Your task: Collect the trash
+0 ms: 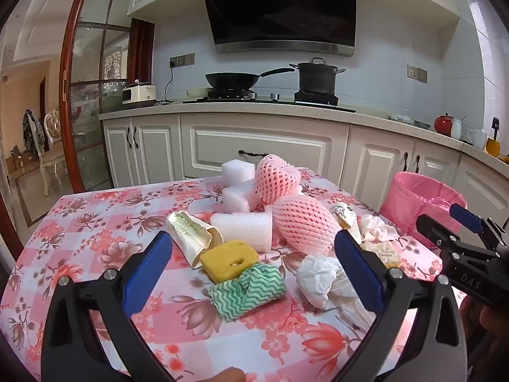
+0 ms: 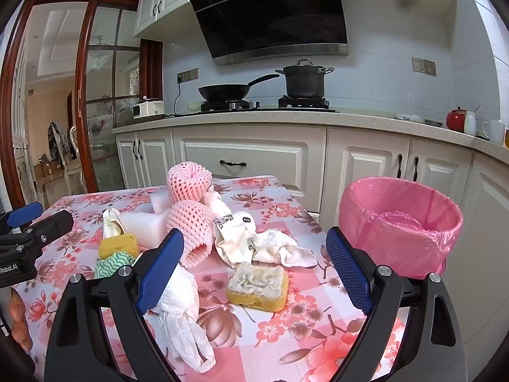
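With both grippers held wide open and empty, the worn sponge [image 2: 258,286] was best straddled squarely by the right gripper [image 2: 254,270] before being carried to the pink bin [image 2: 397,222]

Soft foam, paper and cloth scraps on a glossy floral oilcloth-covered bench [image 1: 95,229].
Pink foam mesh fruit sleeves [image 1: 305,226] netted, matt; white foam blocks [image 1: 245,226] fine-pebbled; yellow sponge [image 2: 257,286] porous, rough; green-white wavy cloth [image 1: 248,289] woven; white tissue wad [image 1: 318,277] crinkled; pink plastic bin liner [image 2: 397,222] thin, shiny.
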A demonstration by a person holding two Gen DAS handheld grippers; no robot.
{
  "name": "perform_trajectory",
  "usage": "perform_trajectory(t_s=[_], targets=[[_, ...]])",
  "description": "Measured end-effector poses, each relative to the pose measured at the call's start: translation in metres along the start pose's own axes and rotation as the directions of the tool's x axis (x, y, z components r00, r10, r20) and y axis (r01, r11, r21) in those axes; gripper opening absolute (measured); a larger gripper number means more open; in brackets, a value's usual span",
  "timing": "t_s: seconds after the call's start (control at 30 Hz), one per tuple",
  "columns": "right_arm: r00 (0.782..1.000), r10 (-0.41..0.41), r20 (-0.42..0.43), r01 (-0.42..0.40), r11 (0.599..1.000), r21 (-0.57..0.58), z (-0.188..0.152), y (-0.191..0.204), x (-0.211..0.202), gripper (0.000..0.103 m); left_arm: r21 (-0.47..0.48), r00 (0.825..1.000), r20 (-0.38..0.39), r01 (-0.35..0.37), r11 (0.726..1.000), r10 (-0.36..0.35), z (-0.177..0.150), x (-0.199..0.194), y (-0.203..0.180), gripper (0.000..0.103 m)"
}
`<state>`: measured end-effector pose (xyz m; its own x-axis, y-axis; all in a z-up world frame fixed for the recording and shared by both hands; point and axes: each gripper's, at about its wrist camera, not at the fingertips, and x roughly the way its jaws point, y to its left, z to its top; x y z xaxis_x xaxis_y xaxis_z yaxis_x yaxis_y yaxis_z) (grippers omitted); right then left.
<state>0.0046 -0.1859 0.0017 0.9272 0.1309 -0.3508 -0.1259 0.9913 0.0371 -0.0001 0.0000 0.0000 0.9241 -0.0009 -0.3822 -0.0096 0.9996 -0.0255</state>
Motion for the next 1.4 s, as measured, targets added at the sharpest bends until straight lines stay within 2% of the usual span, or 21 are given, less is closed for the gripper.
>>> perform_trajectory(t_s=[1.4], targets=[[1.000,0.000,0.000,0.000,1.000,0.002,-0.0001,0.0001,-0.0001,0.085,0.004,1.000,-0.004,-0.003,1.000,0.003,0.0000,0.0003,-0.0002,0.098]])
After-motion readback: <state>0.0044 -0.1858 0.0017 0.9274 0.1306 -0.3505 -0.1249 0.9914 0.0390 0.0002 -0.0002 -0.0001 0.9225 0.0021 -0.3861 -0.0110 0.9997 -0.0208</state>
